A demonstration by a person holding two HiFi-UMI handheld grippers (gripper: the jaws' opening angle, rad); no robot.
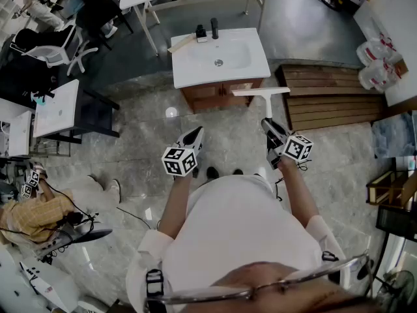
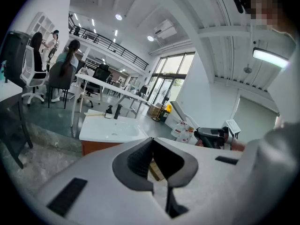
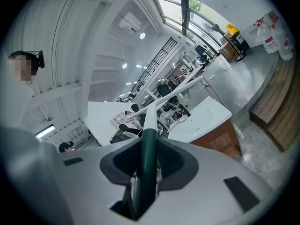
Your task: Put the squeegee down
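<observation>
**A:** Which tool has it?
**B:** The right gripper (image 3: 149, 146). Its jaws are clamped on the squeegee (image 3: 151, 118), one pad on each side of the dark green handle.
**A:** And the other tool?
**B:** The left gripper (image 2: 152, 142) carries nothing, and its tips meet. In the head view it sits about level with the right one, well apart on its left.
**A:** How does the squeegee lie against the tool?
**B:** It runs straight out from the jaws, away from the person. The green grip gives way to a white shaft, and the white blade crosses the far end like a T.
**A:** Is it resting on anything?
**B:** No, it's in the air above the floor (image 1: 143, 149). In the head view the blade shows by the right front corner of the cabinet (image 1: 215, 95).
**A:** And beyond that?
**B:** A white sink (image 1: 189, 67) tops the cabinet, with a black tap (image 1: 214, 28) at its back edge. Wooden planks (image 1: 326, 96) lie to the right, with jugs (image 1: 376, 60) past them.
</observation>
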